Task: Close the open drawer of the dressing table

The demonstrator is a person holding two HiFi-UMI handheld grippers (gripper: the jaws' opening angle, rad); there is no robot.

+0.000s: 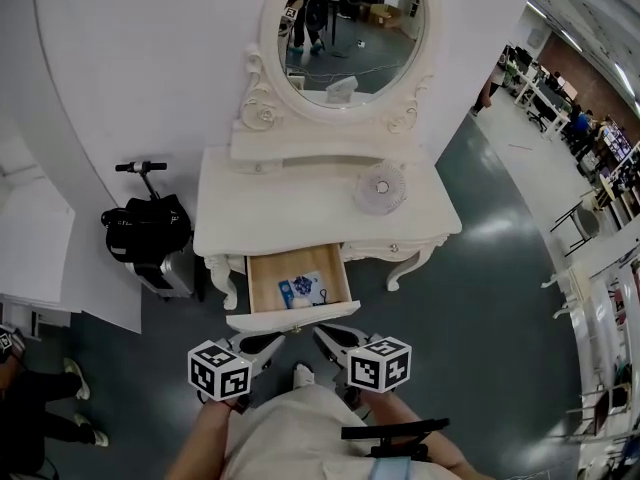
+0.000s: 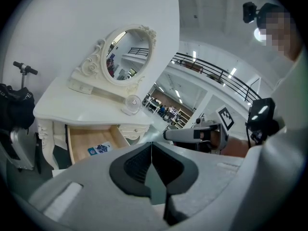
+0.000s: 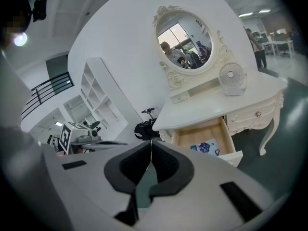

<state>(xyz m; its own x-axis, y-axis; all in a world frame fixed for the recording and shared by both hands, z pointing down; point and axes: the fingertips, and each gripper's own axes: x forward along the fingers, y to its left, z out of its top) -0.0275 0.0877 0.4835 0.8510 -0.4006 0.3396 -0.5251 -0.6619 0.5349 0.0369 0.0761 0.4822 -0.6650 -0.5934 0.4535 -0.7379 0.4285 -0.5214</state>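
Observation:
A white dressing table [image 1: 230, 218] with an oval mirror [image 1: 345, 30] stands against the wall. Its left drawer [image 1: 262, 288] is pulled out toward me, wood inside, with a blue-and-white packet [image 1: 300, 289] lying in it. The drawer also shows in the left gripper view [image 2: 79, 146] and the right gripper view [image 3: 204, 134]. My left gripper [image 1: 268, 344] and right gripper [image 1: 328, 336] hang side by side just in front of the drawer's white front [image 1: 290, 320], apart from it. Both are shut with nothing between the jaws [image 2: 152, 146] [image 3: 151, 146].
A small white fan [image 1: 379, 188] sits on the tabletop at the right. A black scooter and bag [image 1: 148, 230] stand left of the table. A person's feet [image 1: 75, 383] show at the far left. A second, shut drawer [image 1: 392, 250] is on the right.

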